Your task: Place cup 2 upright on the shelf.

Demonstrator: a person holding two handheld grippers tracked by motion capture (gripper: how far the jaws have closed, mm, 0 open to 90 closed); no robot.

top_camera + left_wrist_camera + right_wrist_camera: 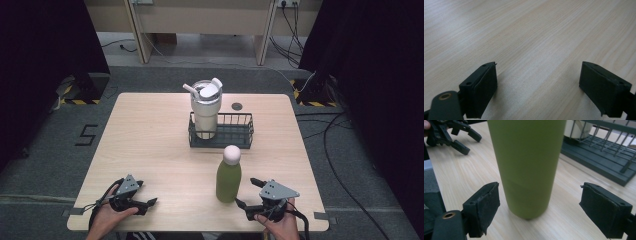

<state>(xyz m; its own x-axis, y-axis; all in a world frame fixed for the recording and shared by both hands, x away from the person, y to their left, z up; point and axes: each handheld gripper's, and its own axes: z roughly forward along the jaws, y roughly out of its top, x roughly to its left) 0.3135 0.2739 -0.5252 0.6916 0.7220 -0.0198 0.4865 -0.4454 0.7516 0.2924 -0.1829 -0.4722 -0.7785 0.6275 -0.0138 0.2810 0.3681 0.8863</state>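
Note:
A green bottle (228,180) with a pale pink cap stands upright on the wooden table (150,140), near the front right. My right gripper (247,192) sits just right of it, pointing at it. In the right gripper view the bottle (526,157) rises a little ahead of the right gripper (540,195), whose jaws stand wide and do not touch it. My left gripper (146,193) rests near the front left edge, open over bare wood (539,72), with nothing between its fingers.
A dark wire basket (245,135) sits at the table's middle back, with a white lidded tumbler (205,107) standing in its left end. A small black disc (237,106) lies behind it. The basket (599,157) and the left gripper (461,140) show beyond the bottle.

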